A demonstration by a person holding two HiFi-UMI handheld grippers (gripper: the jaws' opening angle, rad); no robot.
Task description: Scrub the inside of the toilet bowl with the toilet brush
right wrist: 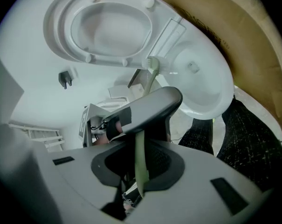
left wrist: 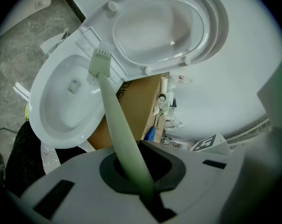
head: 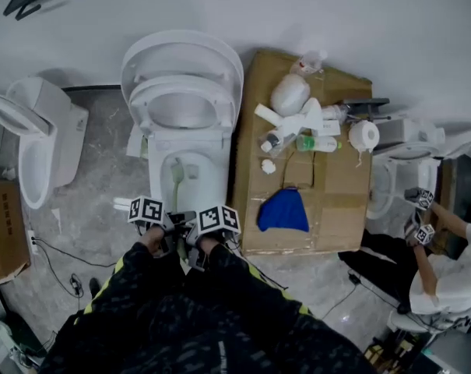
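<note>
A white toilet [head: 212,142] stands ahead with its lid and seat [head: 181,76] raised. The pale green toilet brush [head: 177,179] reaches into the bowl [left wrist: 66,104], and its bristle head [left wrist: 101,63] lies against the rear inner wall under the hinge. My left gripper [head: 163,223] and right gripper [head: 198,228] meet close together just in front of the bowl's near rim. Each is shut on the brush handle. The handle runs up out of the left gripper [left wrist: 136,171] and the right gripper [right wrist: 140,171]. The left gripper's body [right wrist: 147,107] hides part of the handle in the right gripper view.
A cardboard box [head: 336,201] stands right of the toilet with bottles [head: 297,127], a paper roll [head: 364,135] and a blue cloth [head: 283,210] on it. Another toilet [head: 33,142] is at the left. A person [head: 445,271] with grippers works at the far right. Cables [head: 60,252] cross the floor.
</note>
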